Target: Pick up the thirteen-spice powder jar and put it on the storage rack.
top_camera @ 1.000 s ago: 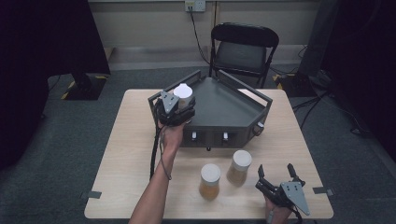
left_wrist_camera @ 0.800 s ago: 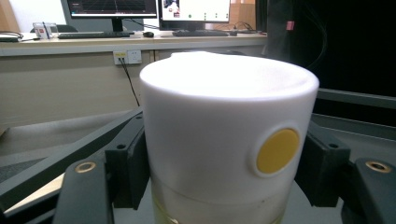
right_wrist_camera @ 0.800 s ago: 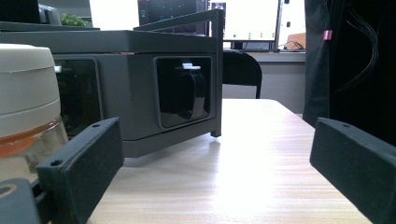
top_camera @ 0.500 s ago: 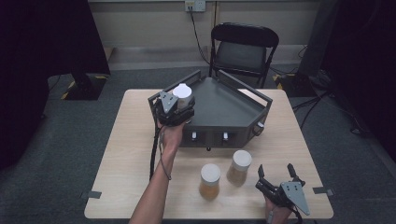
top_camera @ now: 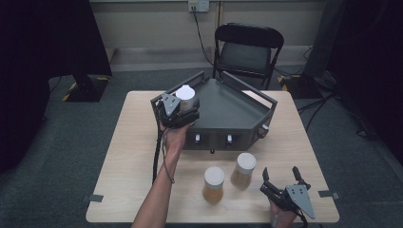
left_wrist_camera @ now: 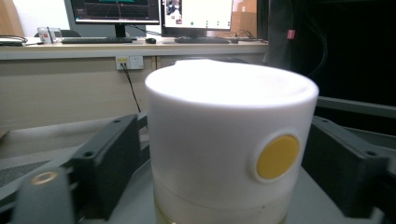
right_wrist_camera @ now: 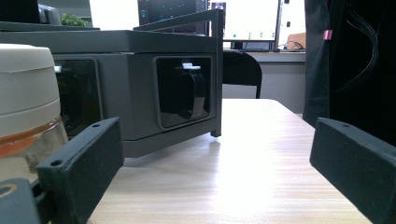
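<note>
From the high view I see my left gripper [top_camera: 184, 105] at the near-left corner of the dark grey angular tray [top_camera: 237, 111], with the white-capped jar [top_camera: 186, 95] standing between its jaws. The jar is upright, its long axis vertical, cap facing the ceiling, and it sits on the tray's floor just inside the left rail. Two more jars stand on the wooden table [top_camera: 128, 142] in front of the tray: the near jar [top_camera: 213, 185] and, just beside it to the right, the second jar [top_camera: 243, 170], both upright with pale lids and amber contents. My right gripper [top_camera: 281, 179] rests at the table's near-right edge, well apart from the tray, its jaws spread with nothing between them. A folding chair [top_camera: 247, 50] stands behind the table.

In the left gripper view the white-capped jar [left_wrist_camera: 231, 140] sits very close: a wide matte white cap with a round yellow sticker [left_wrist_camera: 277, 157] on its right side and a strip of clear glass below. The jaws have just been opening; they now stand to either side of the cap, with a narrow gap showing on the left, so I read the grip as released. Monitors and a desk sit far behind.

In the right gripper view the jaws stand wide over bare table [right_wrist_camera: 261, 154]. A jar's pale lid and amber glass [right_wrist_camera: 25, 107] sit at the left, just beside the left jaw. The tray's front face [right_wrist_camera: 140, 93] blocks the way ahead.
</note>
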`<state>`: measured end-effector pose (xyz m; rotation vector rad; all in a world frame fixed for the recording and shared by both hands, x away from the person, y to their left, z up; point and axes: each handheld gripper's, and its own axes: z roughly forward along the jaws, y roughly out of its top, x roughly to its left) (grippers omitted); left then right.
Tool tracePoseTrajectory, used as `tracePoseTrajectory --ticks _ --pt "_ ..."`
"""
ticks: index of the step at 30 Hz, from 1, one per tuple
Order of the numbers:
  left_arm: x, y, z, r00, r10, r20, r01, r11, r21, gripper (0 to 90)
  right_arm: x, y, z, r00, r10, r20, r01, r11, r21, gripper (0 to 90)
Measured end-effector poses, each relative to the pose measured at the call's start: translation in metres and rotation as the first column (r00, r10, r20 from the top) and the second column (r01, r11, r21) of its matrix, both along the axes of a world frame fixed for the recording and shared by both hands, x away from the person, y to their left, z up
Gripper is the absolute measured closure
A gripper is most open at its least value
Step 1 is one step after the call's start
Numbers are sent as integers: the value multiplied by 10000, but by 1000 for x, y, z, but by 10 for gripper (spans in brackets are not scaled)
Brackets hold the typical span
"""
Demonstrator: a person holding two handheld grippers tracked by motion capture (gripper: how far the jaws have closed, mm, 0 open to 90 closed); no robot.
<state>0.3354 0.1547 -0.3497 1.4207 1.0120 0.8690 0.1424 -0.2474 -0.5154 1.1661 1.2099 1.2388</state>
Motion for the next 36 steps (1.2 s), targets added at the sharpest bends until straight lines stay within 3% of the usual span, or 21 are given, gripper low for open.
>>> tracePoseTrajectory --ticks 4,7,17,36 --pt "-1 0 1 9999 126 -96 -127 9999 -31 30 0 0 0 10000 0 0 0 10000 1 13" --pt "-3 2 0 9999 159 66 -158 9998 -157 0 0 0 0 10000 -1 0 1 10000 -3 13" --pt "-12 3 0 9986 34 529 -26 9999 -141 0 0 0 0 10000 -8 2 8 10000 -2 13" --pt "-29 9 -1 9963 -123 855 148 9995 -291 0 0 0 0 10000 -11 2 11 10000 -5 13"
